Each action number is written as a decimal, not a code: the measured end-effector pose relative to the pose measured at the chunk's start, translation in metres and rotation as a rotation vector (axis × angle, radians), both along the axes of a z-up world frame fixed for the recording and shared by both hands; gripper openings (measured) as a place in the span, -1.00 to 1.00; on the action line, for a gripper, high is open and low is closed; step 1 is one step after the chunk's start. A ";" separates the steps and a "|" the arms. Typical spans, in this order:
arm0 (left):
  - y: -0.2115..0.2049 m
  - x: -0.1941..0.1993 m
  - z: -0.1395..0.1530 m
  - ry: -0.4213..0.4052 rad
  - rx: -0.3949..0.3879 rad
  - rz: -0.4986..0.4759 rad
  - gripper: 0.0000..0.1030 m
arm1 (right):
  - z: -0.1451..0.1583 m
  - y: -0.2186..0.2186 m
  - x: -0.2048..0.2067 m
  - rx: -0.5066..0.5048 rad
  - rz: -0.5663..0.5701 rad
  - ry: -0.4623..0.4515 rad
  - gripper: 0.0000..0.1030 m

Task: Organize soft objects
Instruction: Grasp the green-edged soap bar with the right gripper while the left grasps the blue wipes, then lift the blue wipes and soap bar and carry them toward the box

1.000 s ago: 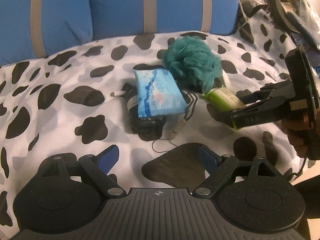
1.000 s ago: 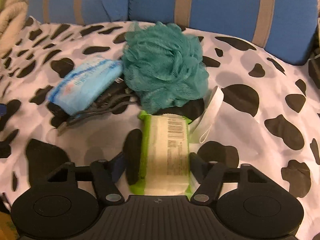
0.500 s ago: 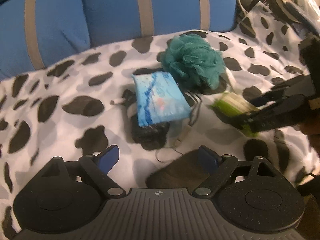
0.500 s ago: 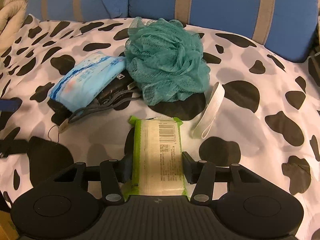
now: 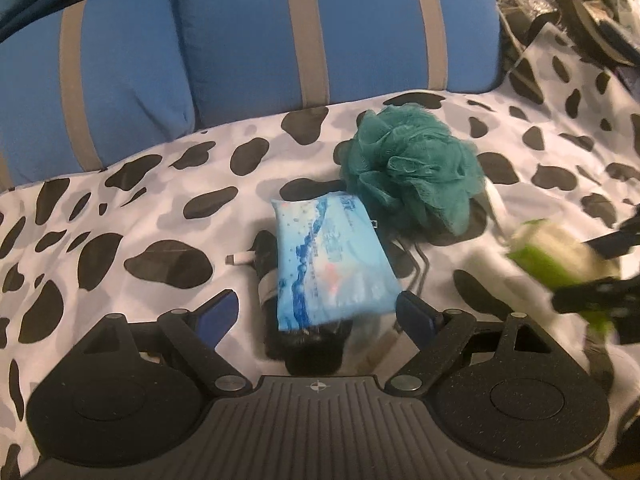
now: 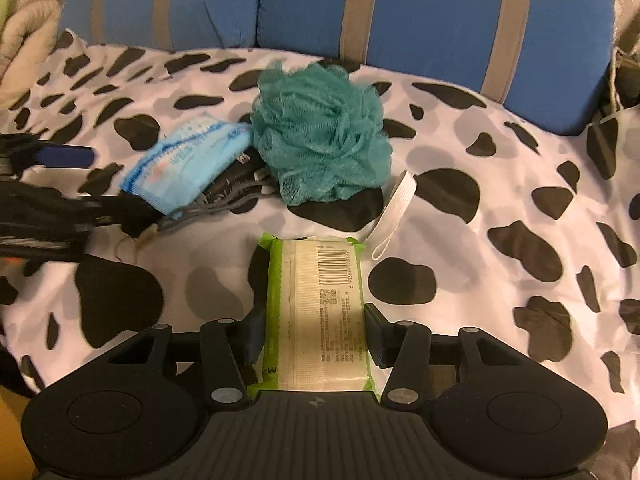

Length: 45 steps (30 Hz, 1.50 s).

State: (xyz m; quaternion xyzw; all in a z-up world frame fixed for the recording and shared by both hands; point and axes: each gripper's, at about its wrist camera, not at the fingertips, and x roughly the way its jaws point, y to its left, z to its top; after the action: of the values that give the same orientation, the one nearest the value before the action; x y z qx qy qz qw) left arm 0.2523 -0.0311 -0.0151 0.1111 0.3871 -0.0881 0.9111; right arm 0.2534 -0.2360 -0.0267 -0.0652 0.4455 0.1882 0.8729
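- Left wrist view: the left gripper point(image 5: 316, 312) tilts down over the cow-print cover point(image 5: 132, 216), jaws wide and holding nothing, its fingers flanking the near end of the blue tissue pack point(image 5: 328, 264) on a black bundle point(image 5: 304, 344) mid-cover. The teal bath pouf point(image 5: 412, 176) sits just behind. At the right edge, blurred, the right gripper point(image 5: 580, 272) carries the green wipes pack point(image 5: 556, 256).
- Right wrist view: the right gripper point(image 6: 316, 328), pitched down, has just narrowed and clamps the green wipes pack point(image 6: 320, 312) barcode-up. Only here shows a white elastic loop point(image 6: 396, 208) beside the pouf point(image 6: 320, 136).
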 end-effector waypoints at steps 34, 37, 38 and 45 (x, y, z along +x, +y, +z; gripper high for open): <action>0.007 0.045 -0.019 0.086 -0.063 0.119 0.24 | 0.031 -0.016 -0.042 0.103 0.013 0.011 0.02; 0.012 0.040 -0.014 0.068 -0.064 0.120 0.23 | 0.032 -0.016 -0.041 0.105 0.012 0.006 0.02; 0.014 0.038 -0.012 0.061 -0.069 0.117 0.23 | 0.033 -0.015 -0.041 0.106 0.012 0.004 0.02; 0.023 0.020 0.010 0.011 -0.117 0.097 0.22 | 0.034 -0.008 -0.043 0.100 0.019 0.002 0.02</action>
State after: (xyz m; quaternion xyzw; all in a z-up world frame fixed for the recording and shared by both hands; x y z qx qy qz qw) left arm 0.2724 -0.0079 -0.0047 0.0381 0.3914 -0.0668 0.9170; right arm 0.2101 -0.2440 0.0069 -0.0254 0.4358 0.2187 0.8727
